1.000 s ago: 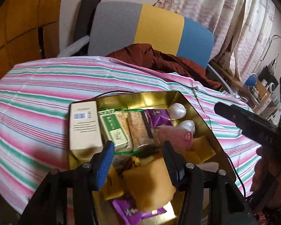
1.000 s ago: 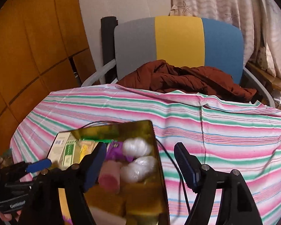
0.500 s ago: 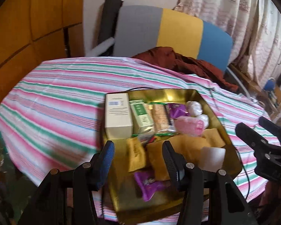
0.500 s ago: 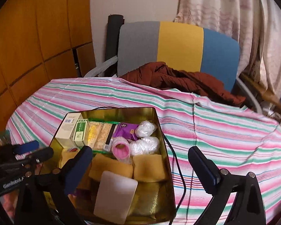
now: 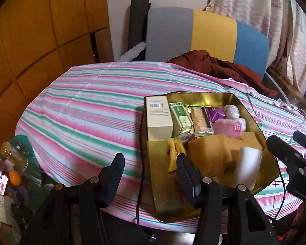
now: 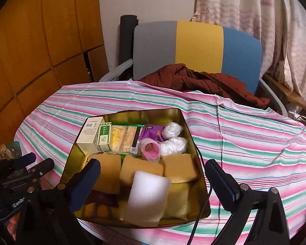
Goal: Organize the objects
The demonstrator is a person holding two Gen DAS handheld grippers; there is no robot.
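Note:
A gold tin box (image 5: 210, 97) (image 6: 202, 185) sits on the striped table and holds several packed items: a cream carton (image 5: 158, 114) (image 6: 89, 132), a green box (image 5: 180, 116), a purple packet (image 6: 151, 132), a pink roll (image 6: 151, 149), yellow pouches (image 6: 180, 170) and a white block (image 6: 146, 196). My left gripper (image 5: 151, 177) is open and empty, above the tin's near left edge. My right gripper (image 6: 153, 183) is open and empty, wide over the tin's near end. It shows at the right in the left wrist view (image 5: 291, 153).
The striped tablecloth (image 5: 87, 110) covers a round table. A grey, yellow and blue chair (image 6: 197, 45) with a brown jacket (image 6: 204, 81) stands behind. A black cable (image 6: 202, 210) runs off the front edge. Jars and clutter (image 5: 12, 157) sit low at the left.
Both grippers have pulled back and up from the tin. The right gripper's jaws have opened wider. The left gripper has shifted left.

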